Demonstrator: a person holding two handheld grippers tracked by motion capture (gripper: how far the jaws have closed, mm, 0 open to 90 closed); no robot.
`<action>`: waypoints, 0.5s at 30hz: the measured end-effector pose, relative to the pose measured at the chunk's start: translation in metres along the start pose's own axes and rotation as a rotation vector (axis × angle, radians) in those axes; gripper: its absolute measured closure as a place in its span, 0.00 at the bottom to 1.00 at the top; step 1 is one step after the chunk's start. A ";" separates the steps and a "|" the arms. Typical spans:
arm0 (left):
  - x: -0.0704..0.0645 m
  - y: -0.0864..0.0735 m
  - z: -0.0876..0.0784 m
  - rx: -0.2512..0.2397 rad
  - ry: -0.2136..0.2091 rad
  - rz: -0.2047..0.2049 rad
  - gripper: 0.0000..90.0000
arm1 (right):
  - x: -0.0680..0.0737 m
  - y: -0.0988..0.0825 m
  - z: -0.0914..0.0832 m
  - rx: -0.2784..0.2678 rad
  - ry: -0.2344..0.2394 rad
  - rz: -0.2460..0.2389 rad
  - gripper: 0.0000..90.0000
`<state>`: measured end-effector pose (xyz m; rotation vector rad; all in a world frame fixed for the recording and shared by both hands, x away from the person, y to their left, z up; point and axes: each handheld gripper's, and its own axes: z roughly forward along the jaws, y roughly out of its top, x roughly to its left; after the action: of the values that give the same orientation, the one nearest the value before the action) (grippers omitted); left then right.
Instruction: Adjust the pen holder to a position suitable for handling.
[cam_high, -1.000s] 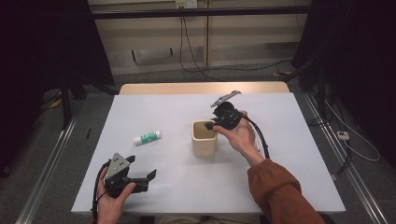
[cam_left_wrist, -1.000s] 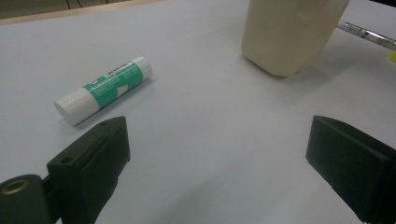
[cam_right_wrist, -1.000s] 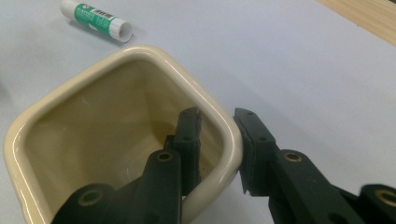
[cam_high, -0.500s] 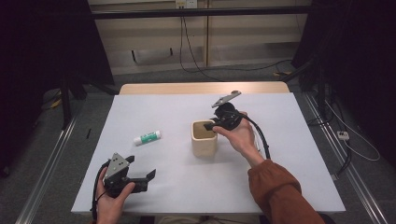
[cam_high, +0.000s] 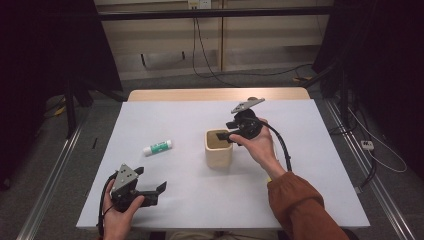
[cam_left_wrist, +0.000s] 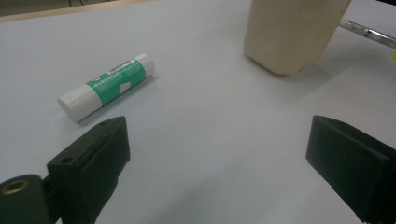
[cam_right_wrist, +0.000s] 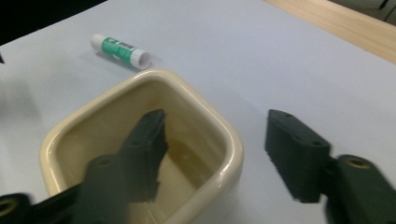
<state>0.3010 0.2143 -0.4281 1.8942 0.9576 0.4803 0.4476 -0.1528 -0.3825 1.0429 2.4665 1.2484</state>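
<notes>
the right gripper (cam_high: 226, 134) is hanging over the cream cup (cam_high: 219, 148) mid-table, jaws apart, one inside the rim and one outside. the left gripper (cam_high: 159, 190) is sitting wide apart near the table's (cam_high: 310, 165) front edge. a glue stick (cam_high: 157, 147) is lying left of the cup.

The person's left hand (cam_high: 119, 215) holds the black two-jaw left gripper (cam_high: 159, 189) low, jaws spread wide. The right hand (cam_high: 260, 145), arm in a rust-orange sleeve (cam_high: 300, 205), reaches forward, holding the black right gripper (cam_high: 224, 136) with jaws apart.
</notes>
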 end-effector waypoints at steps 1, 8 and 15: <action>0.000 0.000 0.000 -0.001 0.001 -0.001 0.07 | 0.000 0.000 0.000 -0.008 -0.011 -0.002 0.26; 0.000 -0.001 0.000 0.003 -0.003 0.003 0.07 | 0.003 0.000 -0.006 -0.050 -0.053 0.007 0.13; 0.003 -0.001 0.002 0.004 -0.008 -0.014 0.07 | -0.001 -0.004 -0.017 -0.104 -0.074 0.035 0.06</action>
<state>0.3034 0.2156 -0.4299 1.8902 0.9661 0.4625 0.4387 -0.1661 -0.3750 1.0887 2.3119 1.3083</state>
